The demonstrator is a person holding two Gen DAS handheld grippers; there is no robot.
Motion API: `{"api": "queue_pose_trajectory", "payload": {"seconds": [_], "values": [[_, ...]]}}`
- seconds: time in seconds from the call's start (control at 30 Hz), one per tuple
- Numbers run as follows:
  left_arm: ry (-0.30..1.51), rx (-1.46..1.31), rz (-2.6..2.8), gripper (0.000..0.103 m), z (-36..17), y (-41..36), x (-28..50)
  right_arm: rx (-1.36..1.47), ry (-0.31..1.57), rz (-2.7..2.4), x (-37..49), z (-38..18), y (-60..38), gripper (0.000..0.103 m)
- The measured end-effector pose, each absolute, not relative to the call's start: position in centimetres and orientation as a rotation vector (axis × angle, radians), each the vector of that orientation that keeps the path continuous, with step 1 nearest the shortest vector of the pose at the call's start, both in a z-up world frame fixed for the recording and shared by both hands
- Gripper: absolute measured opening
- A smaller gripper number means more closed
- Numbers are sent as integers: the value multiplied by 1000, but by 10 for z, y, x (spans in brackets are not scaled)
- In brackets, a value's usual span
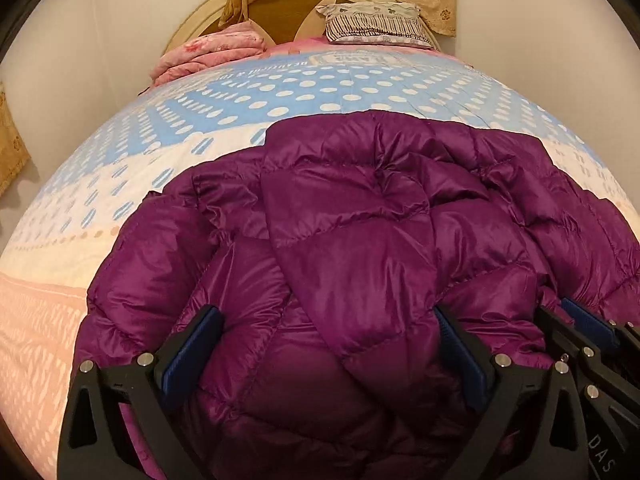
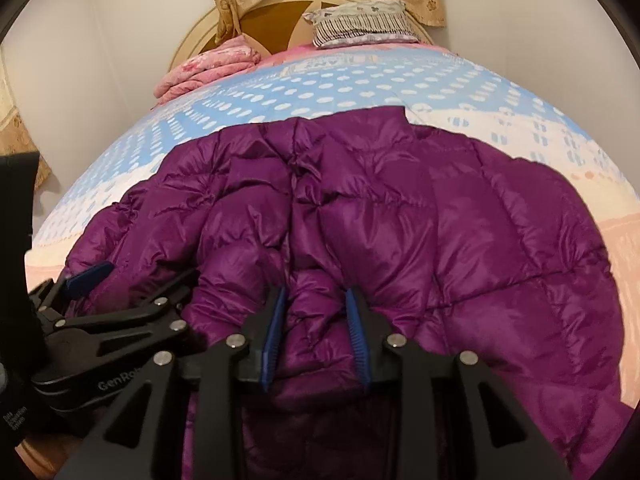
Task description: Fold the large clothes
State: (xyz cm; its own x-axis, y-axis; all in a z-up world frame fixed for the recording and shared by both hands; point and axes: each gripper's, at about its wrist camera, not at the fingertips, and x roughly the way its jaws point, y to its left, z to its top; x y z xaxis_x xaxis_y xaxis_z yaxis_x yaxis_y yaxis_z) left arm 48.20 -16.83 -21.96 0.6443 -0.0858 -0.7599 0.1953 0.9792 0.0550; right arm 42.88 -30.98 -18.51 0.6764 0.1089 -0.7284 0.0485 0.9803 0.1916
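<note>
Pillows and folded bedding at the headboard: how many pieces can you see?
2: a striped pillow on the right by the headboard, and folded pink bedding on the left. More may be hidden behind them.

Warm, dim room light; soft sheen on the glossy purple quilted down jacket (image 1: 360, 240), heavy fisheye bending, dark vignetted corners, slight softness.

Both wrist views – close, angled down – share the jacket (image 1: 360, 240).

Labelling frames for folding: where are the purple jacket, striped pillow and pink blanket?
purple jacket (image 1: 360, 216): left wrist view, quilted middle.
striped pillow (image 1: 372, 24): left wrist view, front face.
pink blanket (image 2: 208, 66): right wrist view, folded top.
</note>
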Motion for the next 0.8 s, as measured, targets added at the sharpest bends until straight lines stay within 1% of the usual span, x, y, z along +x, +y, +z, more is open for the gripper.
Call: {"api": "queue_pose_trajectory", "payload": {"seconds": [0.8], "values": [[851,137,-160,102,-221,-168,480,173,822,19,426,-186,-305,35]]}}
